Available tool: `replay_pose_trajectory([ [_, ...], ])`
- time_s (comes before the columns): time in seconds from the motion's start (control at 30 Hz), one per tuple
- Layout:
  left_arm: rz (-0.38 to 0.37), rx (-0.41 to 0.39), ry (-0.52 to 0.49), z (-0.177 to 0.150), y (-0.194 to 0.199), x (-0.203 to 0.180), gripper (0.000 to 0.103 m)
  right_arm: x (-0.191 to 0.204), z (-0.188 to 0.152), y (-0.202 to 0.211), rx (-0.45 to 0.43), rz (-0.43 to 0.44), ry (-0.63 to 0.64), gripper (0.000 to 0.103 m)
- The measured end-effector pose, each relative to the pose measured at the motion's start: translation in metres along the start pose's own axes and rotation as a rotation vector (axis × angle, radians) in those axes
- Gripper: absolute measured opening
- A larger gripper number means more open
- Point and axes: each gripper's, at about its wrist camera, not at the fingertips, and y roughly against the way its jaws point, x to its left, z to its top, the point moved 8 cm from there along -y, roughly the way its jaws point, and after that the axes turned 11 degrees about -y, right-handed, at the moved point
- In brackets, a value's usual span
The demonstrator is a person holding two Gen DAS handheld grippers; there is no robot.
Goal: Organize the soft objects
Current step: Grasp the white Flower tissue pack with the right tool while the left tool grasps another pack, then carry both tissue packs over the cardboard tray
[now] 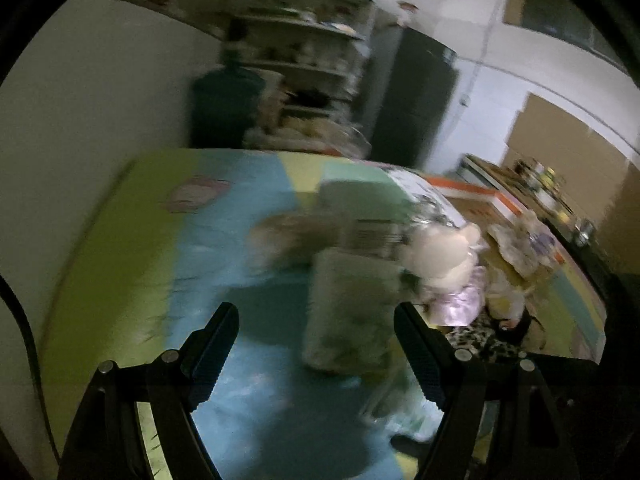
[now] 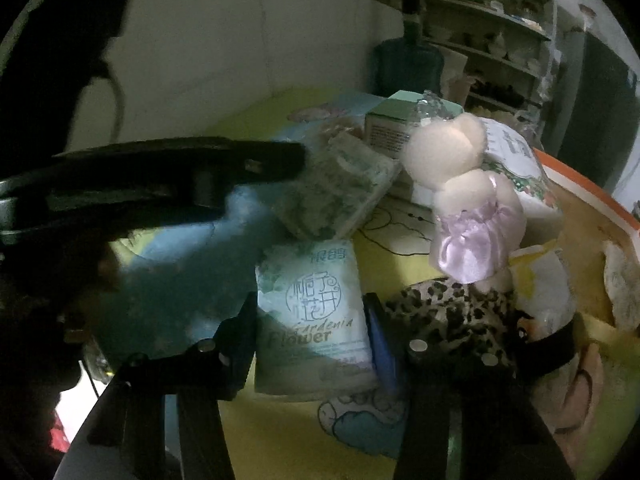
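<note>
A cream teddy bear in a pink satin dress [image 2: 468, 200] stands on the colourful mat [image 2: 280, 432]; it also shows in the left wrist view [image 1: 444, 268]. A pale green tissue pack marked "Gardenia Flower" [image 2: 312, 312] lies between the fingers of my right gripper [image 2: 312, 328], whose jaws stand around it; contact is unclear. A second tissue pack [image 2: 340, 192] lies behind it, blurred in the left wrist view [image 1: 352, 312]. My left gripper [image 1: 316, 336] is open and empty above the mat, and appears as a dark shape [image 2: 180, 176] in the right wrist view. A leopard-print soft item [image 2: 452, 316] lies right.
A green box [image 2: 396, 124] and a printed bag [image 2: 516, 160] sit behind the bear. An orange-edged box [image 1: 488, 196] is at the mat's right. A water jug [image 2: 408, 68], shelves [image 1: 304, 48] and a dark cabinet [image 1: 416, 104] stand at the back wall.
</note>
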Motion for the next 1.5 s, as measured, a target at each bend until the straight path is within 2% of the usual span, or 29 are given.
replay_pose_trajectory([
  [0.07, -0.052, 0.026, -0.044, 0.004, -0.010, -0.012, 0.079, 0.002, -0.002, 0.002, -0.002, 0.005, 0.004, 0.051],
  [0.13, -0.066, 0.042, -0.083, 0.007, -0.017, -0.020, 0.079, 0.004, -0.003, 0.005, -0.002, 0.014, 0.010, 0.051],
  [0.37, -0.023, 0.124, -0.144, 0.001, -0.042, -0.026, 0.077, 0.005, -0.005, 0.009, -0.011, 0.028, 0.002, 0.051],
  [0.4, -0.025, 0.131, -0.145, 0.000, -0.044, -0.026, 0.074, 0.005, -0.005, 0.009, -0.012, 0.028, 0.001, 0.051],
  [0.47, -0.032, 0.152, -0.135, -0.003, -0.049, -0.024, 0.055, 0.004, -0.003, 0.008, -0.015, 0.028, -0.003, 0.051],
  [0.5, -0.032, 0.162, -0.126, -0.005, -0.051, -0.023, 0.053, 0.005, -0.004, 0.009, -0.016, 0.030, -0.007, 0.051],
  [0.57, -0.039, 0.147, -0.111, -0.004, -0.050, -0.021, 0.050, 0.005, -0.003, 0.010, -0.019, 0.033, -0.010, 0.051],
  [0.73, -0.029, 0.089, -0.071, -0.002, -0.037, -0.010, 0.048, 0.004, -0.002, 0.016, -0.033, 0.047, -0.012, 0.050],
  [0.9, 0.003, 0.023, 0.000, 0.004, -0.012, 0.005, 0.048, 0.007, -0.001, 0.027, -0.062, 0.061, -0.005, 0.049],
  [1.1, 0.052, -0.054, 0.031, 0.015, 0.022, 0.015, 0.048, 0.013, 0.007, 0.048, -0.121, 0.074, -0.007, 0.049],
  [1.3, 0.064, -0.123, 0.027, 0.035, 0.047, 0.004, 0.048, 0.008, 0.023, 0.077, -0.203, 0.057, -0.015, 0.049],
  [1.5, 0.055, -0.170, 0.009, 0.054, 0.060, -0.014, 0.048, -0.014, 0.041, 0.105, -0.289, 0.013, -0.043, 0.049],
])
